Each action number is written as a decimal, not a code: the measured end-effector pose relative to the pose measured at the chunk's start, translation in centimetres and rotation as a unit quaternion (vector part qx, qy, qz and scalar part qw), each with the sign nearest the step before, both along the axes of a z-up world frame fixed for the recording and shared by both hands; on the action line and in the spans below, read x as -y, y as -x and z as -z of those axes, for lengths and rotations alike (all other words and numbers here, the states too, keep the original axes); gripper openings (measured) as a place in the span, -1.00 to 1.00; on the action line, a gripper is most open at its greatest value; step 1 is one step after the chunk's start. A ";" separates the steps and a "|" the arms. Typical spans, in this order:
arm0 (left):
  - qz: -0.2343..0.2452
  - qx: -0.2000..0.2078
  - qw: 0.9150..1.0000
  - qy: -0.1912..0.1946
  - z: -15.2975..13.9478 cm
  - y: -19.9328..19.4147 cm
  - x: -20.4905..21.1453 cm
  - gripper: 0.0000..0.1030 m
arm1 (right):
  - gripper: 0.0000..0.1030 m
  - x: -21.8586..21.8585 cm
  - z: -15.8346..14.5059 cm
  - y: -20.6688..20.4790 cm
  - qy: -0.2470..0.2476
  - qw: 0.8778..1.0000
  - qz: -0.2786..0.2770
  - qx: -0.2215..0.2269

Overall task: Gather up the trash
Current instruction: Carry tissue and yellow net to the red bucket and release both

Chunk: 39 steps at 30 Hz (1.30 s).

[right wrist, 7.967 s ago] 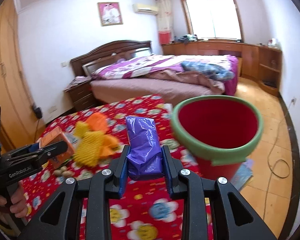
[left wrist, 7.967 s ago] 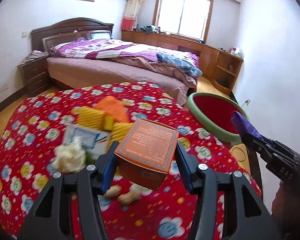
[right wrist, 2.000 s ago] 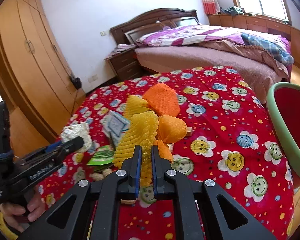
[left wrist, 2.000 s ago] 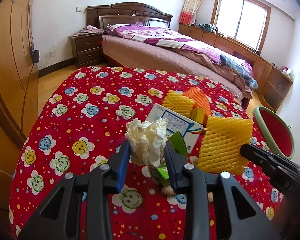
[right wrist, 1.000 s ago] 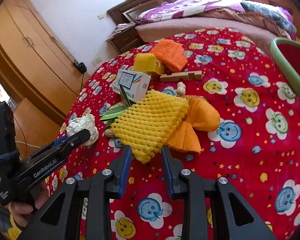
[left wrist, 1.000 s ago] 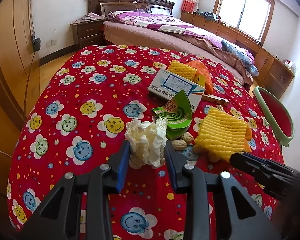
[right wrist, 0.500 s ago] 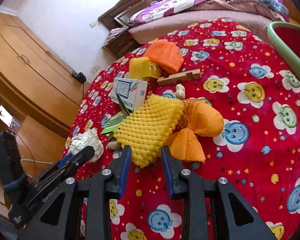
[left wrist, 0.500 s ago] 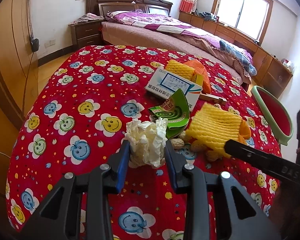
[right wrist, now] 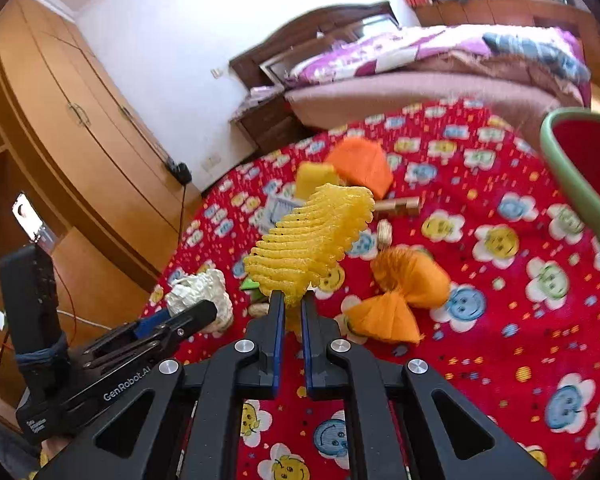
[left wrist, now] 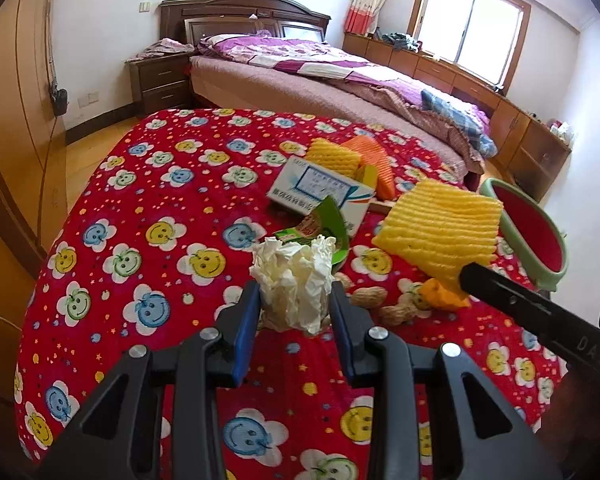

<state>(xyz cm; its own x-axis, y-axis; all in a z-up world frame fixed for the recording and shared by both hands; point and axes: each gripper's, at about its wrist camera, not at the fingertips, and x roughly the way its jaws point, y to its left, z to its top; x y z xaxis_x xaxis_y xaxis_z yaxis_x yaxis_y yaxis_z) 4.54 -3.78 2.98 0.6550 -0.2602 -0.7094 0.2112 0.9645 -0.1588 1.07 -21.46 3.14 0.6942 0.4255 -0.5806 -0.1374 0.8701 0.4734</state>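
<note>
Since half a second ago the yellow foam net point(left wrist: 440, 228) has come up off the tablecloth point(left wrist: 148, 208), and the right gripper has gone from loosely straddling it to pinching it tight.

Left wrist view: using the white and blue box point(left wrist: 320, 194) as the landmark, another yellow foam piece point(left wrist: 334, 153) and an orange one point(left wrist: 374, 156) sit just behind it, a green wrapper point(left wrist: 320, 226) leans against its front, and peanuts point(left wrist: 366, 295) lie nearer the camera, just past the wrapper. The red bin with the green rim point(left wrist: 512, 236) is off to the box's right, past the table edge. The left gripper point(left wrist: 296, 308) is clamped on the crumpled tissue point(left wrist: 294, 280), blue pads pressing both sides, with the wad sticking up well in front of the box. The lifted net hangs right of the box, partly blocking the view toward the bin, its lower corner held in the right gripper point(left wrist: 466, 274).

Right wrist view: the wooden stick point(right wrist: 398, 205) lies just right of the box point(right wrist: 278, 208), and an orange net bundle point(right wrist: 404, 280) sits on the cloth nearer the camera. The right gripper point(right wrist: 291, 304) is nearly closed, squeezing the bottom edge of the yellow net point(right wrist: 312, 236), which stands up and hides most of the box. The bin's rim point(right wrist: 568, 184) is far right. The left gripper point(right wrist: 210, 312) is visible lower left, the tissue point(right wrist: 198, 288) in its grip.
</note>
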 end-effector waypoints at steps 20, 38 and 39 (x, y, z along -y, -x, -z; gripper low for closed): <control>0.123 0.005 0.992 0.039 -3.1 0.1 10.0 -0.33 | -0.85 7.8 -3.0 4.3 0.074 0.993 0.089 0.033; 0.225 -0.006 0.974 0.034 -2.4 -2.1 23.5 -0.33 | -0.85 19.1 -1.2 4.9 0.121 0.972 0.203 -0.003; 0.230 -0.007 0.973 0.034 -2.3 -2.3 24.2 -0.33 | -0.85 19.5 -1.1 4.8 0.121 0.971 0.206 -0.006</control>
<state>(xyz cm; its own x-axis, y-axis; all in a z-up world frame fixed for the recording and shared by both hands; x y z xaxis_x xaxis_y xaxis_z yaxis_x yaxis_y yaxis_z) 6.84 -27.99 5.27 0.4491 -0.5693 -0.6886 0.6146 0.7563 -0.2243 -3.75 -40.98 4.22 0.7694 -0.0368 -0.6377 0.2507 0.9356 0.2484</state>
